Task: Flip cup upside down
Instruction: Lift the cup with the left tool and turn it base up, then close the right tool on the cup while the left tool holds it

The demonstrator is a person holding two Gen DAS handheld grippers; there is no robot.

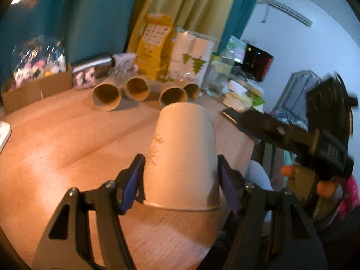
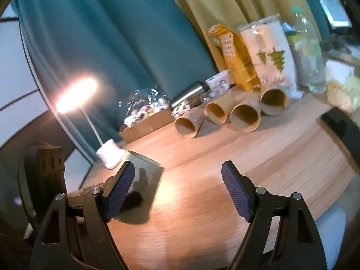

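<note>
A tan paper cup (image 1: 183, 155) stands upside down, rim down on the wooden table (image 1: 67, 146), near its right front edge. My left gripper (image 1: 181, 173) has its blue-padded fingers (image 1: 132, 180) at either side of the cup, close to its wall; whether they press it I cannot tell. My right gripper (image 2: 177, 191) is open and empty above the table (image 2: 247, 157); it also shows in the left wrist view (image 1: 292, 139) to the right of the cup. Several more tan cups (image 1: 105, 96) (image 2: 245, 118) lie on their sides at the back.
At the back stand a yellow bag (image 1: 155, 49), a white bag with green trees (image 1: 191, 60), a clear bottle (image 1: 218, 74), a cardboard box (image 1: 33, 87) and a steel flask (image 2: 189, 94). A lit desk lamp (image 2: 110, 153) stands left. A dark phone (image 2: 342, 128) lies right.
</note>
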